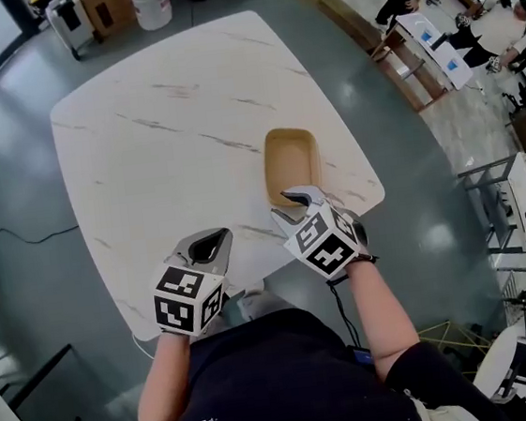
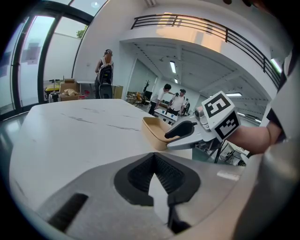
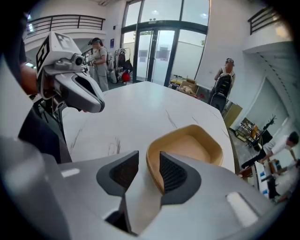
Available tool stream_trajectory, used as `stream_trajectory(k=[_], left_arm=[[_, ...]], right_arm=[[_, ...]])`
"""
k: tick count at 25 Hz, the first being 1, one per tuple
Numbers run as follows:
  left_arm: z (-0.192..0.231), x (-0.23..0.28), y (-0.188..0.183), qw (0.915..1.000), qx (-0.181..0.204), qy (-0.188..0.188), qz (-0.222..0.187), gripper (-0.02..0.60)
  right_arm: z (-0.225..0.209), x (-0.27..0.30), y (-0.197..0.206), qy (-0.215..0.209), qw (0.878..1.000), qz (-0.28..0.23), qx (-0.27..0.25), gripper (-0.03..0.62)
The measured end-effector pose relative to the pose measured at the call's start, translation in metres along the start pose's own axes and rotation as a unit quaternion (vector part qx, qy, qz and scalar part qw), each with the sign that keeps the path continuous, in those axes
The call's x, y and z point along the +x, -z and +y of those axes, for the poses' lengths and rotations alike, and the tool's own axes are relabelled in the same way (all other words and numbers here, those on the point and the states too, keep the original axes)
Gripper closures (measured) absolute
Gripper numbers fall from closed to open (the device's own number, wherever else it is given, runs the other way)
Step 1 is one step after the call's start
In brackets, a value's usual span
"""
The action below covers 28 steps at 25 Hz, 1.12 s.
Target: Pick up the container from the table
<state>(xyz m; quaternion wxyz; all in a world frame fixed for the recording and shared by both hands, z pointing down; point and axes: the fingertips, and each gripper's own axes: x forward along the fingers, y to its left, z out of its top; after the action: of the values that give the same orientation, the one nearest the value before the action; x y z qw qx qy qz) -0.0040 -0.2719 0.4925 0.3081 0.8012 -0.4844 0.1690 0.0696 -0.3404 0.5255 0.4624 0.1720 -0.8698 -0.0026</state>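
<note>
- My right gripper (image 1: pixel 283 206) is unclenched, its jaws straddling the near rim of the container (image 1: pixel 292 159) on the table (image 1: pixel 142 143), ready to pinch the wall.
- My left gripper (image 1: pixel 212 245) hangs closed and empty, out of the way.

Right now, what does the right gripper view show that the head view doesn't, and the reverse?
Only the right gripper view: the right gripper's jaws stand apart astride the container's near rim, one inside, one outside, with glass doors behind. Only the head view: the whole table, the person's forearms and a white jug beyond the table. Both: container, table, and the left gripper, clear of the container.
</note>
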Motion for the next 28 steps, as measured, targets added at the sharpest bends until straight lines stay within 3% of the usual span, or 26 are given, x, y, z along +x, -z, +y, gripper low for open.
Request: stream_trajectory(k=[9,13,28], left_arm=[[0.004,0.018,-0.014,1.0000,0.002,-0.007,-0.005,0.586],[0.002,0.018,-0.015,1.0000,-0.002,-0.008,-0.005,0.586],[0.018,-0.008,-0.006,0.9997,-0.014,-0.016,-0.014,0.586]], right_arm=[[0.004,0.017,0.014,-0.027,0.997,0.056,-0.055,0.464],[0.000,0.017,0.017,-0.017,0.995,0.073,-0.073,0.521],[0.023,0.013,-0.006,-0.027,0.999,0.035,-0.010,0.569]])
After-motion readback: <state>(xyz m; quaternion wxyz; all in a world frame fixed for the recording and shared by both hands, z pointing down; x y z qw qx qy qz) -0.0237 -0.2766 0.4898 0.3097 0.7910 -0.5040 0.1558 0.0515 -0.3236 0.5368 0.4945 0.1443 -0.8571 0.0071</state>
